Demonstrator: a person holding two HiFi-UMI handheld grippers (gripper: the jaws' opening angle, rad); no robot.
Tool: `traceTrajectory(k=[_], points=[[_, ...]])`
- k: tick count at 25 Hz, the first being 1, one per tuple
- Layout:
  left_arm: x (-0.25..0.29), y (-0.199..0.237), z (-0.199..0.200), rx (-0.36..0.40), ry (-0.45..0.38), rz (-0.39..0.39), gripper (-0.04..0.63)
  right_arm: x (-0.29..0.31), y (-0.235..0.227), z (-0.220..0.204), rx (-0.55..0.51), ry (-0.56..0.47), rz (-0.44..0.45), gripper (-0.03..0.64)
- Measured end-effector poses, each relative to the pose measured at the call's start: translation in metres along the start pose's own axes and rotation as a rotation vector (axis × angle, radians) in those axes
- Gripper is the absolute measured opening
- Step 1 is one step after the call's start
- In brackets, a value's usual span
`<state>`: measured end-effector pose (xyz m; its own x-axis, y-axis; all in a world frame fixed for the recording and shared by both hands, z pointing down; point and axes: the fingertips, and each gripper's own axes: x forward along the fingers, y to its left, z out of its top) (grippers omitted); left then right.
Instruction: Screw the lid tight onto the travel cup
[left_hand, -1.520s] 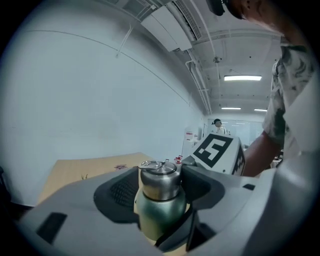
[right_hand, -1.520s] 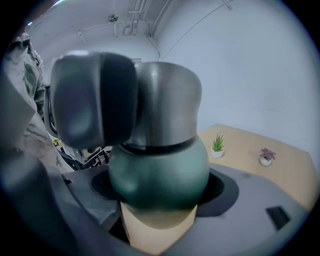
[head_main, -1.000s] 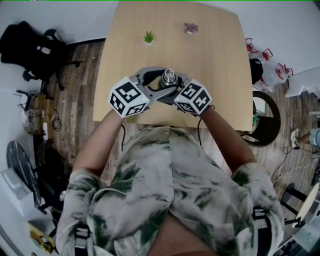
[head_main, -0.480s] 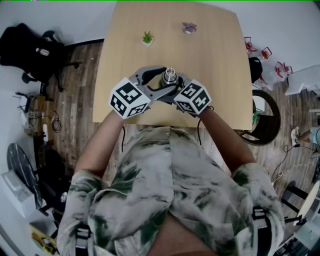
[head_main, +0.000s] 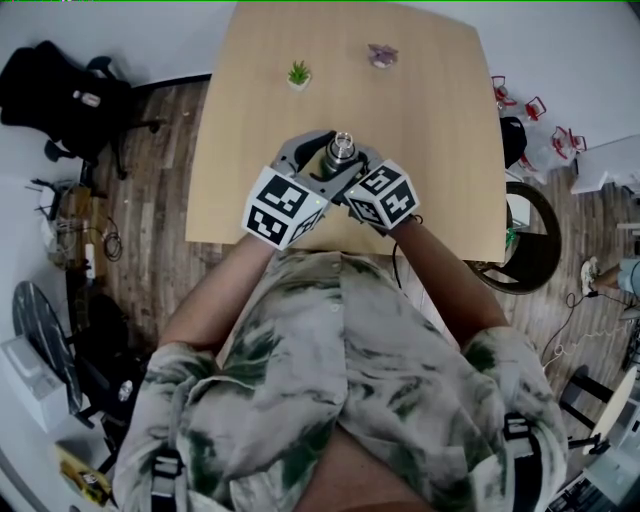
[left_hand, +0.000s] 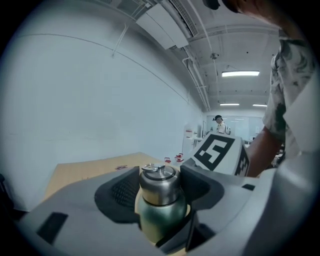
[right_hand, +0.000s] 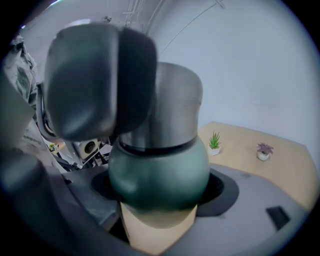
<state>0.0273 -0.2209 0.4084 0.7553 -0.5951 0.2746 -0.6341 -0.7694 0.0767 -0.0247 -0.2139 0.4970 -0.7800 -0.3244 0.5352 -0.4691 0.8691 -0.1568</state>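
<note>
Near the front edge of the counter (head_main: 440, 120), centre: travel cup (right_hand: 159, 172) stands upright, long axis vertical, lid (left_hand: 159, 184) pointing up. Head view shows only the lid top; the green body is buried under both grippers and their marker cubes. Cup base is cut off in both gripper views, so contact with the counter can't be confirmed. Left gripper (left_hand: 160, 189): jaws closed in on the steel lid, one dark pad each side, small ring lying on the lid top. Right gripper (right_hand: 160, 190): jaws clamped on the green body just below the shoulder. In the right gripper view one left-gripper jaw sits in front of the lid's left half, blurred. Dark seam line shows between lid and body; thread engagement not readable. Two small potted plants, green (head_main: 298, 75) and purple (head_main: 381, 56), sit well apart from the cup at the far side.
</note>
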Motion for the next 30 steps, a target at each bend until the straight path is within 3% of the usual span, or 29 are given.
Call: traceTrajectory(k=[7,20,23,27,30], points=[[-0.002,-0.004,0.002,0.029,-0.011,-0.084,0.264,-0.002,0.0,0.0,-0.039,0.011,0.004,0.407],[-0.011,-0.015,0.004,0.078,-0.009,-0.351,0.259,-0.008,0.013,0.0,-0.098,0.01,0.096,0.407],[-0.009,-0.012,0.005,0.072,-0.012,-0.311,0.259,-0.008,0.008,0.0,-0.084,0.011,0.073,0.407],[-0.003,-0.005,0.009,0.045,-0.022,-0.165,0.262,-0.009,-0.004,0.003,-0.022,-0.007,0.02,0.407],[-0.001,-0.004,0.008,0.015,-0.019,-0.103,0.268,-0.007,-0.008,0.005,-0.019,-0.007,-0.013,0.407]])
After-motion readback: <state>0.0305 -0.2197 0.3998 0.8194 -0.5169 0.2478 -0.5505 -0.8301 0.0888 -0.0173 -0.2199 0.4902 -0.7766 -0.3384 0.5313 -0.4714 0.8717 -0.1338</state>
